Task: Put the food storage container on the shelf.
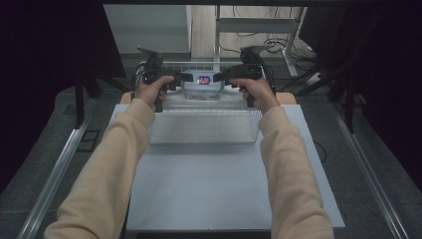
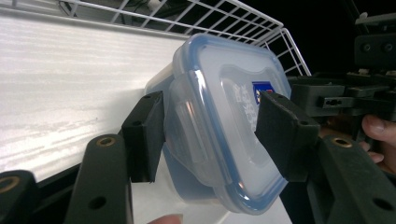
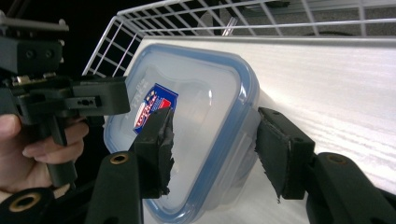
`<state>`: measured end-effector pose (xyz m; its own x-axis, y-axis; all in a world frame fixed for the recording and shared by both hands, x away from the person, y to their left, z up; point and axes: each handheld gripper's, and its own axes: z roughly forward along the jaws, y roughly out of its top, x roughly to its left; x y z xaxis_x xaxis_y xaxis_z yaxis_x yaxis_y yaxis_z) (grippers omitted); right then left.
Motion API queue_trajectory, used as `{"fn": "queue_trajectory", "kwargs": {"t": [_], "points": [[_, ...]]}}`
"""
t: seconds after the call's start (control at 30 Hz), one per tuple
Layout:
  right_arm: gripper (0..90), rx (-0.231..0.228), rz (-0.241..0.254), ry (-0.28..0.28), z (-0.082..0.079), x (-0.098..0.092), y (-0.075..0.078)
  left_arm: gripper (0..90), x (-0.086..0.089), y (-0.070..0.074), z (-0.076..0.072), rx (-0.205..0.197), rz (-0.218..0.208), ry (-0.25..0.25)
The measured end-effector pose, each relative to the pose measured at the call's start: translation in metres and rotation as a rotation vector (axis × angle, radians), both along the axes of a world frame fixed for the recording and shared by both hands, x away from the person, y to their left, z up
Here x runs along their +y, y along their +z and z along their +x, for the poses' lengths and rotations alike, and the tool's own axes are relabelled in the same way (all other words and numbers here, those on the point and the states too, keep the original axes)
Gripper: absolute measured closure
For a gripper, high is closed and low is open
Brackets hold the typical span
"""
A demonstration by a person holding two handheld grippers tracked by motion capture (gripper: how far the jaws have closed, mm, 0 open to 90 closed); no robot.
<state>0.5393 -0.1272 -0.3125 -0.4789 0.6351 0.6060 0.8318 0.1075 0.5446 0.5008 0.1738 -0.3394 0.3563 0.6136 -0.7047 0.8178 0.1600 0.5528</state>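
container: clear lidded box with blue seal, lifted above wire basket
left hand-held gripper: jaws straddle lid latch, contact unclear
right hand-held gripper: same at opposite end
tabletop: white
room: dim, grey floor

A clear plastic food container with a blue-rimmed snap lid sits tilted between the left gripper's two black jaws, which stand to either side of one of its side latches; whether the pads touch it cannot be told. A small blue and red label shows on the lid. Behind lies a white wire basket on a pale surface. At the right edge the other black gripper meets the container's far side, with fingertips beside it.
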Motion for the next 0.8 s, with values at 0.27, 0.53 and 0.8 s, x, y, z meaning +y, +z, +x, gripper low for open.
{"fn": "queue_trajectory", "kwargs": {"t": [0.27,0.53,0.8], "points": [[47.7,-0.002,0.011,-0.021,0.002,0.000,-0.001,41.8,-0.001,0.000,-0.001,-0.018,0.013,0.016],[19.4,-0.140,-0.069,-0.103,-0.016,0.005,0.014,19.4,-0.006,0.017,-0.022,-0.200,0.134,0.070],[19.7,-0.346,-0.096,-0.017,-0.058,-0.008,0.030,16.4,0.008,0.028,-0.061,-0.351,0.181,0.052]]}}
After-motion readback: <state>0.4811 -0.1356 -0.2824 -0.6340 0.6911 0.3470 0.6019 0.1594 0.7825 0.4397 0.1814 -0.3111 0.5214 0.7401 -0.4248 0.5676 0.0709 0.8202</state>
